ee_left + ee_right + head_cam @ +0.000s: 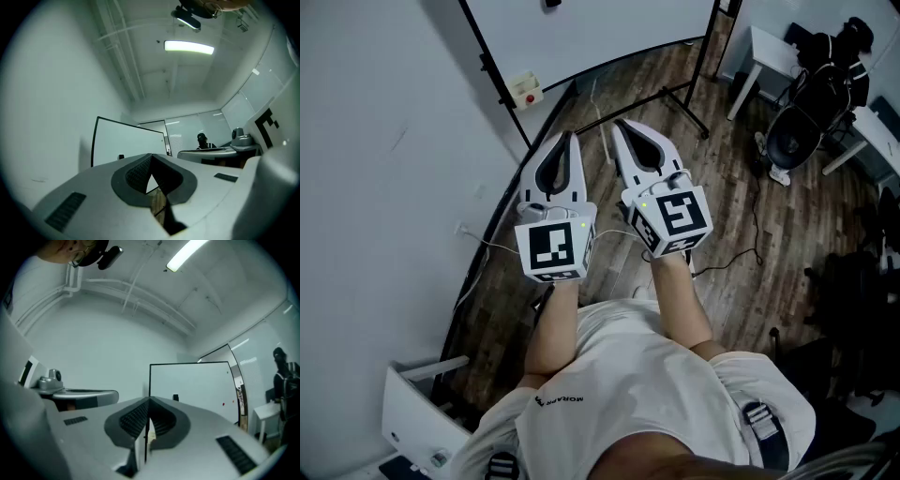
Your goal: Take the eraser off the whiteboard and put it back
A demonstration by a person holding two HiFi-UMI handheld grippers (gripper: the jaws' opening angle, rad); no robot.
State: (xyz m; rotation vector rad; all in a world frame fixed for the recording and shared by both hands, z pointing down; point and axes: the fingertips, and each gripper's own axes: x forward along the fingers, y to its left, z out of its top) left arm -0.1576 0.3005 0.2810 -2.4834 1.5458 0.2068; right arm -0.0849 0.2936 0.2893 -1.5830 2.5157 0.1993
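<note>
Eraser [176,397] first: it shows as a small dark block stuck flat on the whiteboard [197,385], well ahead of both pairs of tongs and touched by neither. Seen along the right tongs, it lies just to the right of their tips, low on the board's face.

The person stands with both bare forearms pushed straight out from the body, side by side, above a white T-shirt [656,394]. Each wrist ends behind a marker cube [551,251], so the hands themselves are hidden. Both tools point ahead towards the board and tip slightly upward. The left tongs [572,139] are clenched, their two long tapering jaws meeting at the tips with nothing between them. The right tongs [617,125] are clenched as well and just as empty. They ride just beside the left pair without touching it.

The jaws are smooth, pale, matt shells, broad at the back and narrowing to a point. Each pair encloses a teardrop-shaped hollow lined with dark ribbed pads. The cubes are white with bold black square patterns. The whiteboard is a glossy white panel in a thin black frame, carried on a black tubular stand. Below the tongs runs a floor [722,169] of dark wood planks, and a white bench [769,47] stands well off to the right of the right tongs.
</note>
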